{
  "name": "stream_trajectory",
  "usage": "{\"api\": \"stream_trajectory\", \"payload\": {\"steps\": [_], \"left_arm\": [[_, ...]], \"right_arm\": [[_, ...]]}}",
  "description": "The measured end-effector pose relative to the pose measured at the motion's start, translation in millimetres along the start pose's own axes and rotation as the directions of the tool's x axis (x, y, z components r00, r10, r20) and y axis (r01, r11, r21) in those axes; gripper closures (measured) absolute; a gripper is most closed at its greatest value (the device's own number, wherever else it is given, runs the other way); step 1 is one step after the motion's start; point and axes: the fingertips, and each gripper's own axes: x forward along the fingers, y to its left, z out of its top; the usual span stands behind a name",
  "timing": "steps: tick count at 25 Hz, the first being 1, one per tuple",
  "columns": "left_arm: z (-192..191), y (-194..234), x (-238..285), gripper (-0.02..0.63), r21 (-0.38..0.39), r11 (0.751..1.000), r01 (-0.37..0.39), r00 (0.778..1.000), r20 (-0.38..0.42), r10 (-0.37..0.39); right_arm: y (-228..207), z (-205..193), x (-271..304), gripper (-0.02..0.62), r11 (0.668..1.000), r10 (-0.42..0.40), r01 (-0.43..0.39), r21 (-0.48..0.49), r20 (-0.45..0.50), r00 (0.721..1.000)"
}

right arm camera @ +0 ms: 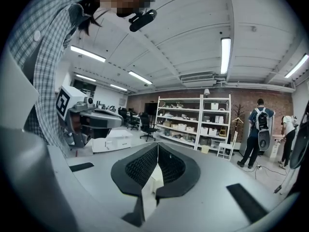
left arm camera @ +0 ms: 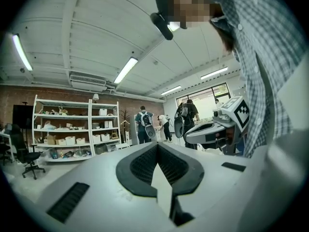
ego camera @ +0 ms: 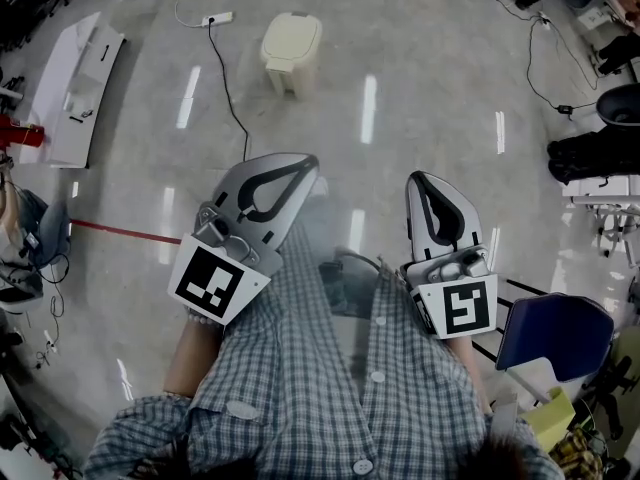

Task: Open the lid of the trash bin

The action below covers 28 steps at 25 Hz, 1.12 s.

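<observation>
bin [ego camera: 287,80]: cream, upright on the floor [ego camera: 420,58], well ahead of both grippers and touched by neither.
lid [ego camera: 293,38]: down, lying flat on the bin.
left gripper [ego camera: 308,166]: held out in front of the shirt [ego camera: 300,378]. Jaws closed, black pads meeting tip to tip, nothing between them. Its own view looks level across the room.
right gripper [ego camera: 419,178]: beside the left one and apart from it. Jaws likewise pressed together and empty.
marker cubes [ego camera: 215,280]: one at the rear of each gripper, faces turned up to the head camera.
cable [ego camera: 228,86]: black, runs from a power strip [ego camera: 217,18] down across the floor, passing left of the bin.
chair [ego camera: 555,333]: blue, just right of the right gripper.
shelves [left arm camera: 67,129]: white, against a brick wall [left arm camera: 19,93], loaded with white boxes. They show in both gripper views.
people [left arm camera: 143,124]: standing near the shelves, wearing backpacks.
</observation>
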Motion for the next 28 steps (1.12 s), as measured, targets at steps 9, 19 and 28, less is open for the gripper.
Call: {"api": "stream_trajectory", "payload": {"steps": [9,19,28], "left_arm": [[-1.0,22.0,60.2,0.607,-0.017,0.996,0.090,0.995,0.034,-0.090],[-5.3,68.5,114.4,0.607,-0.044,0.989,0.139,0.990,0.026,-0.138],[-14.4,125.0,142.7,0.609,-0.066,0.991,0.112,0.994,0.018,-0.111]], "right_arm": [[-26.1,-8.0,23.8,0.575,1.000,-0.022,0.023,0.018,-0.043,0.999],[-78.8,-13.9,75.2,0.575,0.993,-0.096,0.102,0.060,-0.104,0.990],[-116.0,-8.7,131.8,0.575,0.991,-0.110,0.117,0.068,-0.098,0.989]]}}
